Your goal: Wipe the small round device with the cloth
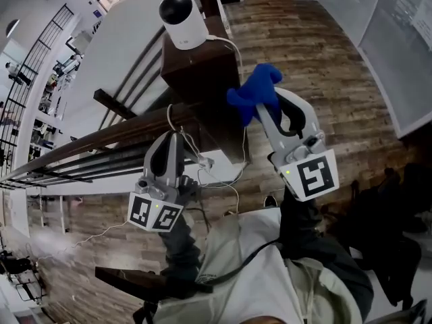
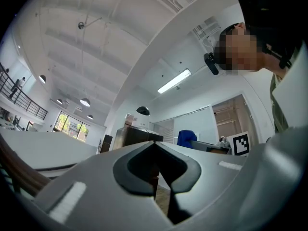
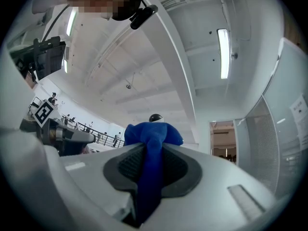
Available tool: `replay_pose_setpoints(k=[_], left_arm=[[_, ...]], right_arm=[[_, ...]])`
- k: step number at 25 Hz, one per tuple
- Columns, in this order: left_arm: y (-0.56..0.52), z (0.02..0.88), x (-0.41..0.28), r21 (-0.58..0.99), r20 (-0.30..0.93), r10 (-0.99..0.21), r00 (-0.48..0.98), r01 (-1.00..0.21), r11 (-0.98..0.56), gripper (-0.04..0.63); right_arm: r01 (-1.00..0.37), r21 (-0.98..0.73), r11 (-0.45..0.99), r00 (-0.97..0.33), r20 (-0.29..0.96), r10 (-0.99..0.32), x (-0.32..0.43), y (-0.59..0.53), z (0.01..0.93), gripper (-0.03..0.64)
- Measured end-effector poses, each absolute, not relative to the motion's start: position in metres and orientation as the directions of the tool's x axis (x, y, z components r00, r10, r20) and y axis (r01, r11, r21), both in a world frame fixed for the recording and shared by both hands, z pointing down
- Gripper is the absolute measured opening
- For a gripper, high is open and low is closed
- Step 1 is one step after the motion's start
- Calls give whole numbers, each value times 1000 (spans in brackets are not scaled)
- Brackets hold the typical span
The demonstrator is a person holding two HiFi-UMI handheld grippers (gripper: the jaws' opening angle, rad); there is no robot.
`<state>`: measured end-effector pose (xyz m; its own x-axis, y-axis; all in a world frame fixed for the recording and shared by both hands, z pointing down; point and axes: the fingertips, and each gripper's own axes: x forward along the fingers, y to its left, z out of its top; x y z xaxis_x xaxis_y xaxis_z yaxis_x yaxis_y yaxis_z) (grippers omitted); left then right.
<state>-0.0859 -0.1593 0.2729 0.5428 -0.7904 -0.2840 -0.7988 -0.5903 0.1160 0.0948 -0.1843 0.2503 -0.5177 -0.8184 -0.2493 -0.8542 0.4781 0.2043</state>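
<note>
The small round device [image 1: 181, 19], white with a black dome, stands on top of a dark wooden post [image 1: 202, 69]. My right gripper [image 1: 260, 113] is shut on a blue cloth [image 1: 256, 92], which bunches above its tips just right of the post and below the device. In the right gripper view the cloth [image 3: 151, 141] fills the gap between the jaws of that gripper [image 3: 151, 150], and the device's dome [image 3: 155, 118] peeks over it. My left gripper [image 1: 170, 144] is lower left by the railing. Its jaws [image 2: 155, 146] are shut on nothing.
A white cable [image 1: 236, 52] runs from the device down the post to a loose tangle near the left gripper. A dark wooden railing [image 1: 101, 140] crosses on the left. A glass partition [image 1: 398, 46] stands at the right over wood flooring.
</note>
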Motion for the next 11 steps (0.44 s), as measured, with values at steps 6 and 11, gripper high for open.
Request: replay_pose_setpoints(k=[6,11], left_arm=[[-164,273,-74,121,-302,-801,516,-813,-569,5],[-168,265,-56,123,-312,-797,518,-809,-574,5]], right_arm=[[-827,223,517,-561,-246,-791,101,-191,254,77],[-811,242,533,-582,-236,-779,112,-193,252,76]])
